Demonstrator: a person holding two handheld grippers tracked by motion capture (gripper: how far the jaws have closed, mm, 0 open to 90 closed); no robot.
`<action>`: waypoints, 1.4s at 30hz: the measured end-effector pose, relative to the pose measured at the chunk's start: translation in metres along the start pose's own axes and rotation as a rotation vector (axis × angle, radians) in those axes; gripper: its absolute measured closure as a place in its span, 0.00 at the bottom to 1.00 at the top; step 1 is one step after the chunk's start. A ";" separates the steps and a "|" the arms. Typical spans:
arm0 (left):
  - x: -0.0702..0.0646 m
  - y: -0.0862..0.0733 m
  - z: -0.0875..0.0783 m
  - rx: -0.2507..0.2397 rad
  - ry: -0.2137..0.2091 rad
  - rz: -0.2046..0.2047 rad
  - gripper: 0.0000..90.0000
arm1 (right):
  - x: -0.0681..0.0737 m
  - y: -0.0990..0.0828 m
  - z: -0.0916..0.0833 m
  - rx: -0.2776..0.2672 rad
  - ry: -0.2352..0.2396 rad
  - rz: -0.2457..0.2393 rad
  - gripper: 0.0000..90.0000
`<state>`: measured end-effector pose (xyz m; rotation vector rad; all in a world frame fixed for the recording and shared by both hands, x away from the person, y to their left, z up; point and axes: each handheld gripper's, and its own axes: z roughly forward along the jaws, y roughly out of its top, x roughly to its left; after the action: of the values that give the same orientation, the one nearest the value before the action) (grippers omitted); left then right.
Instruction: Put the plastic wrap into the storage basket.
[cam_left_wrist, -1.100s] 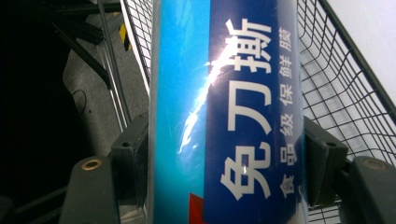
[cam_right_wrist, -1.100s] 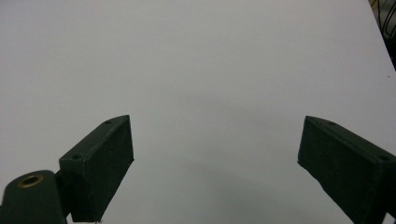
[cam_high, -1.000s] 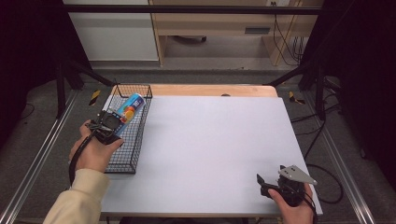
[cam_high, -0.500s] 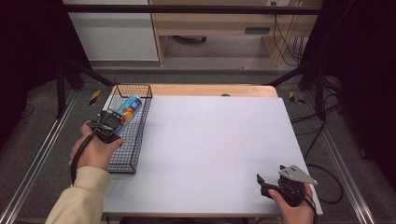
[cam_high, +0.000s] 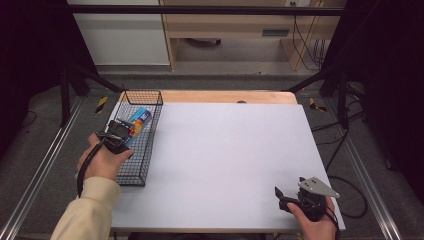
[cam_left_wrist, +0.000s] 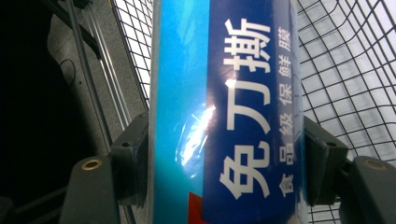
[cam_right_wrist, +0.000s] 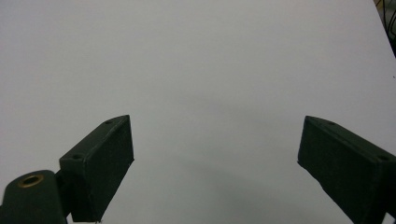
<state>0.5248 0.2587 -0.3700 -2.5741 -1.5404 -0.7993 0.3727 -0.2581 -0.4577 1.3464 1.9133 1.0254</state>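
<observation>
- Right gripper (cam_high: 286, 195) sits at the near right corner of the table, in the person's right hand (cam_high: 312, 220); its jaws stand wide apart with nothing between them, and its own view looks along them over bare white tabletop (cam_right_wrist: 210, 70)
- Left hand (cam_high: 102, 160) comes in at the near left, a cream sleeve (cam_high: 85, 210) behind it, and carries the left gripper (cam_high: 125, 132) over the near half of the wire basket (cam_high: 145, 150)
- That gripper is clamped on a blue cling-film box (cam_left_wrist: 229, 112): in the left gripper view a black pad presses on each long side, with white Chinese lettering running along the box and basket mesh behind it
- From the high view the box (cam_high: 139, 120) lies slanted inside the basket, its far end pointing towards the far right; whether it touches the basket floor cannot be told
- The basket stands along the left edge of the white table surface, with a strip of bare wood (cam_high: 225, 96) at the far edge beyond it
- Risks, as a judgement: the glossy wrap looks slippery, so a light squeeze on the long box could let it pivot or slide between the pads
- Lifted at a slant, its far end could catch on the basket rim and drag the light wire basket along
</observation>
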 end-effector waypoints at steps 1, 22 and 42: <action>0.000 0.000 0.001 0.005 -0.003 0.000 0.35 | 0.000 0.000 0.000 0.001 0.000 0.000 0.12; -0.002 0.005 0.017 0.081 -0.044 0.015 0.35 | 0.000 0.000 0.001 0.006 0.005 -0.004 0.12; -0.005 0.008 0.020 0.108 -0.043 0.034 0.35 | 0.001 0.000 0.001 0.010 0.007 -0.002 0.12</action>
<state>0.5376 0.2567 -0.3881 -2.5487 -1.5027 -0.6431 0.3730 -0.2570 -0.4587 1.3474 1.9271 1.0226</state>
